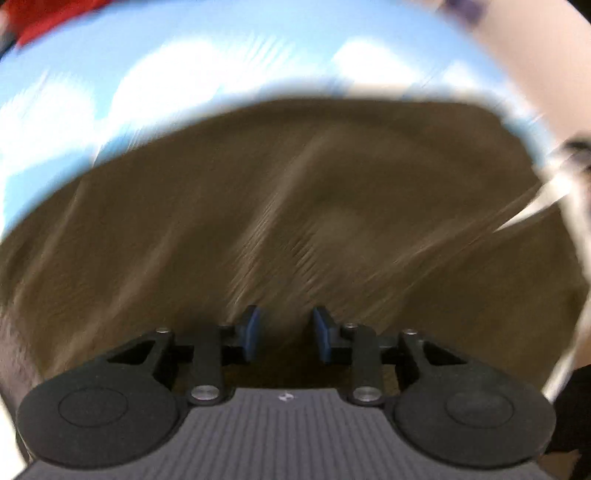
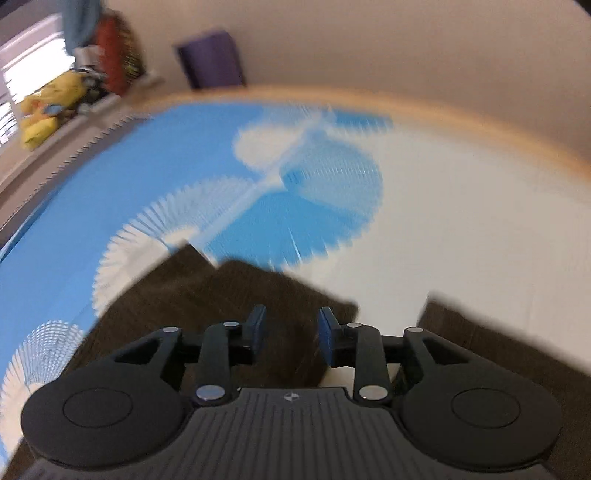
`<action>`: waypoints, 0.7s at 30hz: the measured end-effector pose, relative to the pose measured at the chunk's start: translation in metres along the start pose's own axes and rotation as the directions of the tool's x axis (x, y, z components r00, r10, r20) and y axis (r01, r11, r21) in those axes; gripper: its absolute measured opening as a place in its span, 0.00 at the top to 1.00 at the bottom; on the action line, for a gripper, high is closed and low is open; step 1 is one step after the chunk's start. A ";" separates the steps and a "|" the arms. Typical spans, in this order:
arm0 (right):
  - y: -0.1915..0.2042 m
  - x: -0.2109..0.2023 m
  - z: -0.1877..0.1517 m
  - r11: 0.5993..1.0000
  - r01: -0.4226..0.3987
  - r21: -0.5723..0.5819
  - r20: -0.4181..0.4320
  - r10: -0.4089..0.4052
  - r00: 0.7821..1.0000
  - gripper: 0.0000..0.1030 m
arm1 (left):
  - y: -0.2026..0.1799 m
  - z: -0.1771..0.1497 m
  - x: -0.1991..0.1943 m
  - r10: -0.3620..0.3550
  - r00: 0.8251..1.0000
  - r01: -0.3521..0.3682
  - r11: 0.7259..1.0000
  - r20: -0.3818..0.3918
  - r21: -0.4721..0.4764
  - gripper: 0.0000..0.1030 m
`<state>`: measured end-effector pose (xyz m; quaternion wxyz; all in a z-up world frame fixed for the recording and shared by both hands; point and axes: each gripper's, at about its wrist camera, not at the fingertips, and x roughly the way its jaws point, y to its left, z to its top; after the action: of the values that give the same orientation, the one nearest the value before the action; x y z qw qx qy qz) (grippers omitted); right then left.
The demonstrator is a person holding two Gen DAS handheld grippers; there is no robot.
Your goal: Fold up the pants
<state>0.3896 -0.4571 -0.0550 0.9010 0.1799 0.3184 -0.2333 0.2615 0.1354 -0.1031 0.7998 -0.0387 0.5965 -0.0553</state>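
Brown pants fill most of the left wrist view, lying creased on a blue mat with white clouds. My left gripper points steeply down over the fabric, its blue pads apart with nothing pinched between them. In the right wrist view the pants lie dark brown on the same mat, with a second brown part at the right. My right gripper hovers over the near edge of the fabric, open and holding nothing. Both views are motion-blurred.
The mat ends at a tan edge with a beige wall behind. A yellow soft toy, a purple block and clutter sit beyond the mat at the far left. A red item lies at the mat's far corner.
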 end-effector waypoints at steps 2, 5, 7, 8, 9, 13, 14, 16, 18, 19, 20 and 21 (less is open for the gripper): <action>0.013 -0.020 0.004 0.996 -0.080 -0.043 0.023 0.081 0.996 0.68 | 0.007 -0.006 0.002 -0.005 1.000 0.005 1.000 0.017 0.002 0.68; 0.039 -0.059 0.007 0.955 -0.273 -0.117 0.019 0.277 0.961 0.68 | 0.018 -0.003 -0.032 0.008 0.994 -0.004 0.999 0.107 -0.039 0.67; 0.055 -0.097 0.008 0.910 -0.367 -0.191 0.031 0.380 0.925 0.68 | 0.036 -0.003 -0.059 0.037 0.979 -0.022 0.997 0.200 -0.075 0.67; 0.062 -0.116 0.007 0.888 -0.408 -0.213 0.035 0.424 0.905 0.67 | 0.049 -0.004 -0.071 0.054 0.969 -0.027 0.993 0.242 -0.117 0.67; 0.067 -0.131 0.009 0.867 -0.445 -0.223 0.030 0.463 0.886 0.64 | 0.068 -0.007 -0.083 0.085 0.954 -0.034 0.983 0.286 -0.178 0.65; 0.070 -0.206 -0.003 0.744 -0.592 -0.311 -0.034 0.614 0.789 0.60 | 0.150 -0.023 -0.109 0.255 0.907 -0.094 0.897 0.334 -0.432 0.53; 0.067 -0.222 -0.008 0.714 -0.606 -0.351 -0.038 0.636 0.771 0.60 | 0.170 -0.029 -0.108 0.278 0.903 -0.092 0.870 0.326 -0.484 0.51; 0.053 -0.251 -0.025 0.659 -0.609 -0.442 -0.047 0.661 0.749 0.59 | 0.204 -0.041 -0.100 0.285 0.907 -0.061 0.817 0.310 -0.573 0.48; 0.039 -0.266 -0.044 0.623 -0.603 -0.498 -0.067 0.666 0.743 0.57 | 0.224 -0.049 -0.086 0.247 0.922 -0.018 0.797 0.299 -0.603 0.48; 0.031 -0.269 -0.056 0.614 -0.593 -0.521 -0.077 0.658 0.749 0.57 | 0.228 -0.050 -0.077 0.231 0.927 -0.006 0.797 0.295 -0.604 0.47; 0.025 -0.269 -0.066 0.622 -0.579 -0.527 -0.085 0.640 0.764 0.57 | 0.230 -0.052 -0.070 0.229 0.928 -0.009 0.802 0.293 -0.597 0.47; 0.020 -0.265 -0.080 0.644 -0.560 -0.521 -0.090 0.611 0.786 0.57 | 0.227 -0.055 -0.066 0.232 0.928 -0.018 0.811 0.293 -0.585 0.46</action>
<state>0.1788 -0.3217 0.0637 0.9550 0.0107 0.2508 0.1578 0.1998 0.3697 -0.0855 0.8458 -0.2464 0.4343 0.1877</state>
